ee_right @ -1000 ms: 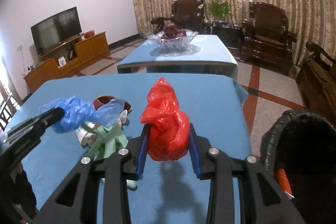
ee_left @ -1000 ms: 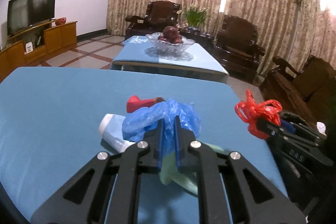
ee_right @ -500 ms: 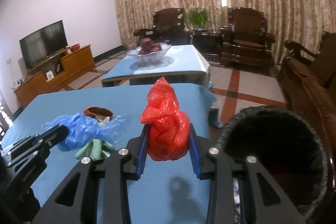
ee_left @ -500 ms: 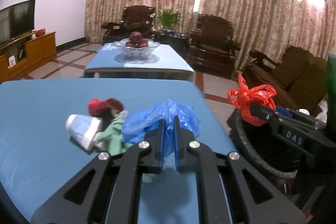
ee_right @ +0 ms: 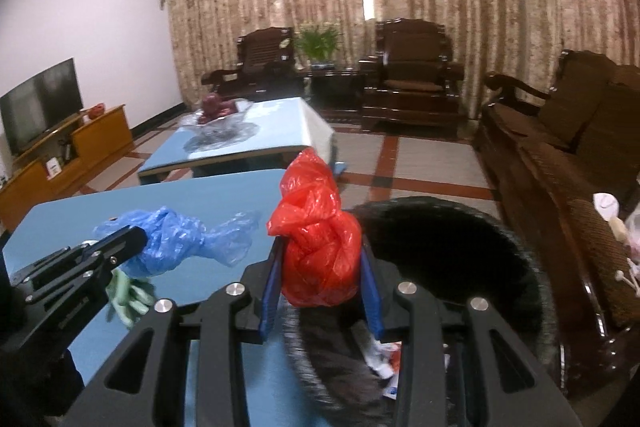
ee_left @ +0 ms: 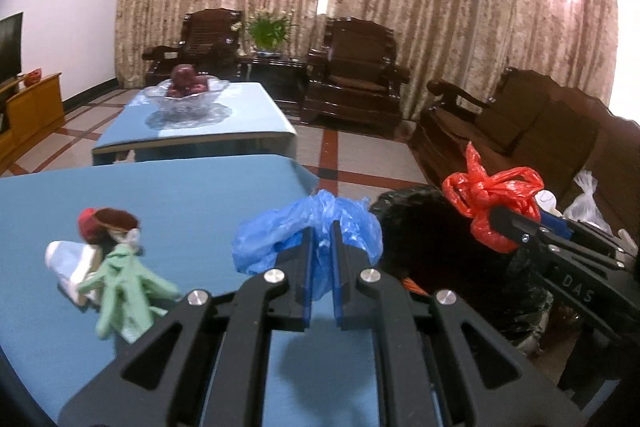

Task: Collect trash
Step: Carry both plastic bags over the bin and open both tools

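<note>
My left gripper [ee_left: 321,239] is shut on a crumpled blue plastic bag [ee_left: 280,239], held just above the right edge of the blue table [ee_left: 180,195]. The right gripper [ee_right: 318,267] is shut on a knotted red plastic bag [ee_right: 316,247], which hangs over the near rim of the black trash bin [ee_right: 460,227]. In the left wrist view the red bag [ee_left: 492,203] sits over the bin [ee_left: 424,239], to the right of the blue one. In the right wrist view the blue bag [ee_right: 180,243] hangs left of the red one. Paper scraps lie inside the bin.
A green rag [ee_left: 124,291], a white tube [ee_left: 66,263] and a red-brown item [ee_left: 106,223] lie on the table at left. A second blue table carries a glass fruit bowl [ee_left: 186,97]. Dark wooden armchairs [ee_left: 356,75] and a sofa [ee_right: 568,155] line the back and right.
Both grippers have swung right with their bags, from over the middle of the table to its right edge. The black bin has come into view under the red bag.
</note>
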{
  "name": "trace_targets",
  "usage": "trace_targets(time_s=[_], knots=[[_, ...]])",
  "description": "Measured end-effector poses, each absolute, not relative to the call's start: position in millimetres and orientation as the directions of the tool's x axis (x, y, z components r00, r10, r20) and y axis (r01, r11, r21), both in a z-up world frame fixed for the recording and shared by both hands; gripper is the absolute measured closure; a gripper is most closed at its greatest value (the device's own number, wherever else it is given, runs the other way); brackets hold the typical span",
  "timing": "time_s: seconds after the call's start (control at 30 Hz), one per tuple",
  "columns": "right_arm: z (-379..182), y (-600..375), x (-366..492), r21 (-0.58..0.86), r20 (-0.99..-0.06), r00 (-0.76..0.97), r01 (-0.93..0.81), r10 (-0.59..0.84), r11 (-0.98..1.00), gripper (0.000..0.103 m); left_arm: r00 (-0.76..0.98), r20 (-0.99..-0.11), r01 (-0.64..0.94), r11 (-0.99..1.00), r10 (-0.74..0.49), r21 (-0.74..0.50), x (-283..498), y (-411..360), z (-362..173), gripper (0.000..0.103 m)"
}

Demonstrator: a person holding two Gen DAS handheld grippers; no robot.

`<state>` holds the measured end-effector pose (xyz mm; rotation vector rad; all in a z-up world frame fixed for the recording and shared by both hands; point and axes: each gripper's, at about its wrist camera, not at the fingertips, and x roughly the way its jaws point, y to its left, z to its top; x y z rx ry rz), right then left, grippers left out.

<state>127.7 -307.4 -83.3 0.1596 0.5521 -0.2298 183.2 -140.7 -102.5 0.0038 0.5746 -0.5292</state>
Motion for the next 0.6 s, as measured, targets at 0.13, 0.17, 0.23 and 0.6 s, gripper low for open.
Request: trace_targets(time_s=[0.13,0.17,0.23,0.6], knots=[[-86.8,-332.2,121.1,0.078,-0.538,0.816,0.299,-0.213,0.951,0.068,0.692,-0.529,0.508,0.852,-0.491,-0.127,180.9,-167.5,-111.4,0.096],[-87.5,-336.9,119.5,0.076,-0.538,0.814,0.307,-0.220,0.949,0.068,0.688,-0.532,0.514,0.849,-0.494,-0.125,181.4,-173.8,-113.1,0.096],[-89.6,-348.3,116.7,0.075,-0.540,0.808,0.324,-0.235,0.943,0.068,0.680,-0.536,0.523,0.843,-0.500,-0.122,182.1,-185.1,-116.4,0.096],[-111.4,-406.6,111.8,0.081,-0.566,0.766,0.419,-0.304,0.904,0.068,0.649,-0.545,0.566,0.816,-0.531,-0.121,192.4,-241.7,-125.7,0.096]])
